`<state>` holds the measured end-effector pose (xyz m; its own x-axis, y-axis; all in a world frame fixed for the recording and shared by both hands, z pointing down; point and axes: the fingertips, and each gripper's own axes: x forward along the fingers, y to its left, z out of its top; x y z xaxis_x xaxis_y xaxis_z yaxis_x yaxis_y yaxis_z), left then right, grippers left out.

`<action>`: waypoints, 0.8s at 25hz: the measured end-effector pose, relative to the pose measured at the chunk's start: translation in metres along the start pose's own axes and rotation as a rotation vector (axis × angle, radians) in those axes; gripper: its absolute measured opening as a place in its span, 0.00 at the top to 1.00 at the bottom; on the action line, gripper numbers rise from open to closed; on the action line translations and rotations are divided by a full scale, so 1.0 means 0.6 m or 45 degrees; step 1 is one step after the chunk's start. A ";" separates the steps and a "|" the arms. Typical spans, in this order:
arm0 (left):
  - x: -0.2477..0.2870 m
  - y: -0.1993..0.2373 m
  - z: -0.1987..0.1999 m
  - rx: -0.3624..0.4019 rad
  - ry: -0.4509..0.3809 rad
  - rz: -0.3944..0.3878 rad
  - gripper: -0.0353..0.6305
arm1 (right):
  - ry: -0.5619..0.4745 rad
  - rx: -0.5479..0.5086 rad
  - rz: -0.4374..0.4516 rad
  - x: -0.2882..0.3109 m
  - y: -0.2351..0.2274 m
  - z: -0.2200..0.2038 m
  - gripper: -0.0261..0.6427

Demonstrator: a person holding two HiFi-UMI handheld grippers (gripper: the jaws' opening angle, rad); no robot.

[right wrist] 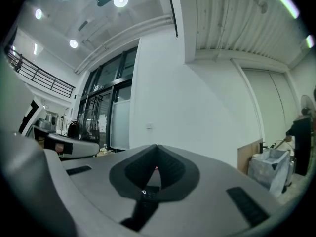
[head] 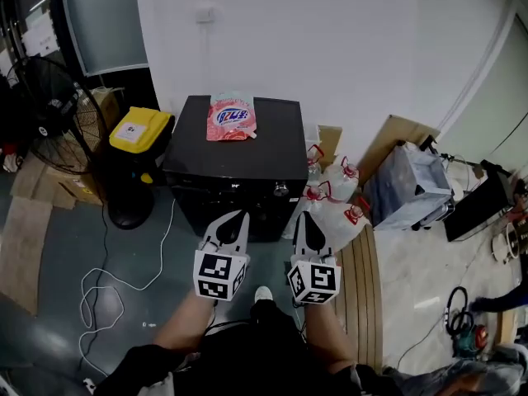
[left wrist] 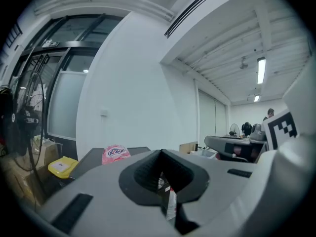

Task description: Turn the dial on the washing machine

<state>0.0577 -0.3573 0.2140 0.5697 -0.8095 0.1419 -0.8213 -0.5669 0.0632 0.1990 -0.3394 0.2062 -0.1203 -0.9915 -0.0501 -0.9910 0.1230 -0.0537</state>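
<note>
A black washing machine (head: 235, 162) stands against the white wall in the head view, with a small round dial (head: 281, 189) on its front panel toward the right. On its lid lies a pink detergent pouch (head: 231, 117). My left gripper (head: 242, 215) and right gripper (head: 301, 215) hover side by side just before the machine's front, both pointing at it, tips together with nothing held. The right one is the nearer to the dial, below and a little right of it. In the left gripper view the left gripper (left wrist: 161, 152) is shut, and the pouch (left wrist: 115, 153) shows beyond. In the right gripper view the right gripper (right wrist: 156, 146) is shut too.
A standing fan (head: 49, 114) and a yellow-lidded bin (head: 140, 130) are left of the machine. White bags with red handles (head: 334, 196), cardboard and a clear bin (head: 410, 184) crowd its right side. A white cable (head: 103, 291) loops on the floor at left.
</note>
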 end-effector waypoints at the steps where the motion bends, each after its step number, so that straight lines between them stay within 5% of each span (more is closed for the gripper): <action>1: 0.018 0.004 -0.005 -0.010 0.005 0.008 0.94 | 0.009 0.003 0.009 0.016 -0.009 -0.008 0.96; 11: 0.168 0.038 -0.102 -0.069 0.045 0.076 0.94 | 0.064 -0.068 0.129 0.145 -0.071 -0.126 0.96; 20: 0.254 0.099 -0.309 -0.063 -0.037 0.096 0.94 | 0.001 -0.085 0.123 0.204 -0.106 -0.350 0.96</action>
<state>0.0902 -0.4861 0.4224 0.5062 -0.8542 0.1191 -0.8620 -0.4966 0.1019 0.2346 -0.4775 0.4129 -0.2155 -0.9752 -0.0508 -0.9765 0.2149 0.0174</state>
